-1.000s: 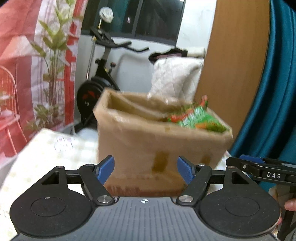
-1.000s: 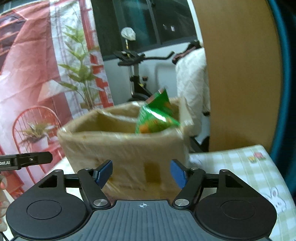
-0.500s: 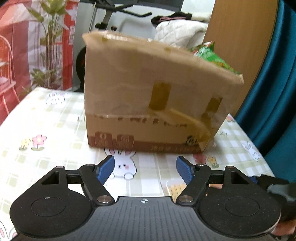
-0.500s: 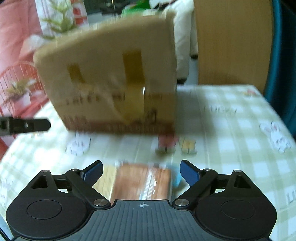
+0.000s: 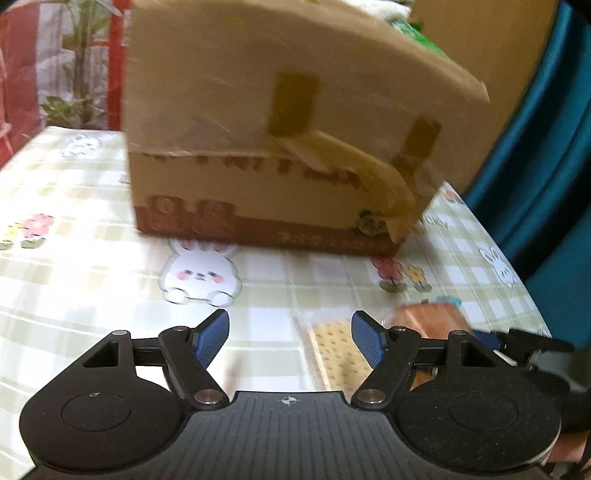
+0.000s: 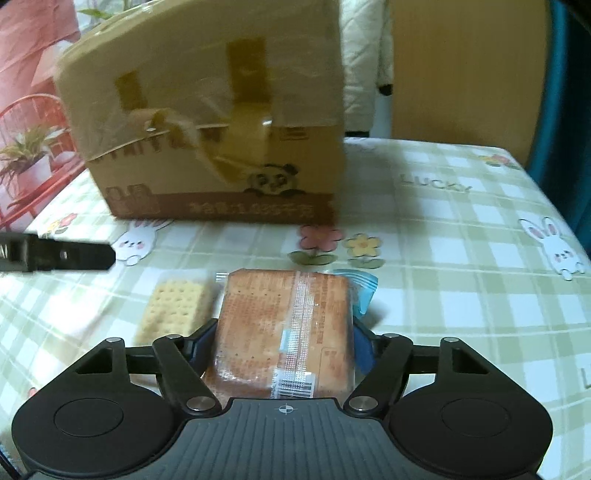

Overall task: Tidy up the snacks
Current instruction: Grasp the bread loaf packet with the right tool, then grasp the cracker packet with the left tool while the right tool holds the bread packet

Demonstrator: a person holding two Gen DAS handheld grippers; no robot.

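An orange-brown snack packet (image 6: 284, 314) with a clear seam lies on the table, close in front of a taped cardboard box (image 6: 207, 110). My right gripper (image 6: 284, 339) is closing, and its blue pads press the packet's two long sides. A pale cracker pack (image 6: 177, 306) lies just left of that packet. My left gripper (image 5: 289, 325) hovers open over the tablecloth, holding nothing. The cracker pack (image 5: 334, 350) sits by its right finger, and the orange packet (image 5: 428, 317) is further right. A green snack bag (image 5: 413, 31) pokes out of the box (image 5: 295, 129).
The table (image 6: 461, 258) wears a green checked cloth with rabbits and flowers. A finger of the left gripper (image 6: 66, 254) juts in from the left. A wooden panel (image 6: 461, 66) and a teal curtain (image 5: 546, 129) stand behind, with a red banner (image 5: 22, 55) at the left.
Both grippers have dropped from box-top height to the tabletop and tilted down. The right jaws widened, then closed around the orange packet. The left gripper stayed open.
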